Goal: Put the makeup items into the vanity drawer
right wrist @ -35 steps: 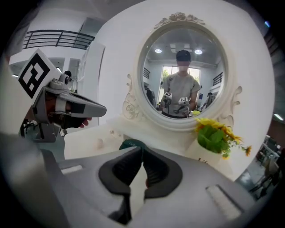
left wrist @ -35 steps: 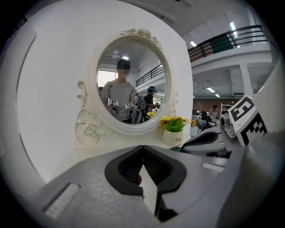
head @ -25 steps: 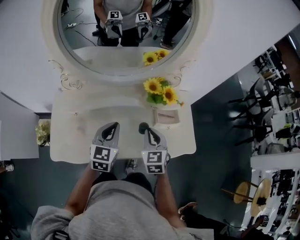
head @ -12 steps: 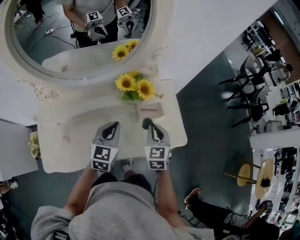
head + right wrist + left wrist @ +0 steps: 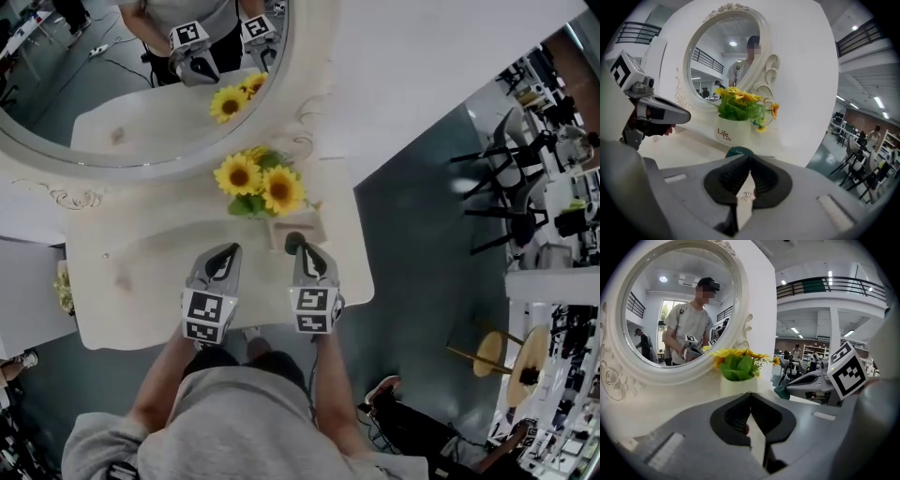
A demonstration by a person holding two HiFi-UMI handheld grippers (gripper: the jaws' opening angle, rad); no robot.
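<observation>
1. The cream vanity top (image 5: 141, 281) stands against a white wall under an oval mirror (image 5: 112, 103). A white pot (image 5: 729, 133) of sunflowers (image 5: 251, 180) sits at its back right. Beyond it is grey floor with black chairs (image 5: 506, 202).
2. The head view cuts off the mirror's top and left side. A silvery speck (image 5: 746, 196) glints low in the slit of the right gripper (image 5: 298, 253), and a reddish spot (image 5: 746, 429) shows in that of the left gripper (image 5: 224, 251). I cannot tell what either is.
3. Both pairs of jaws are closed, tip to tip. The dark green round item (image 5: 292, 243) sits right at the right gripper's tips, just in front of the pot. I cannot tell whether it is nipped there. The left gripper, alongside, is apart from it.
</observation>
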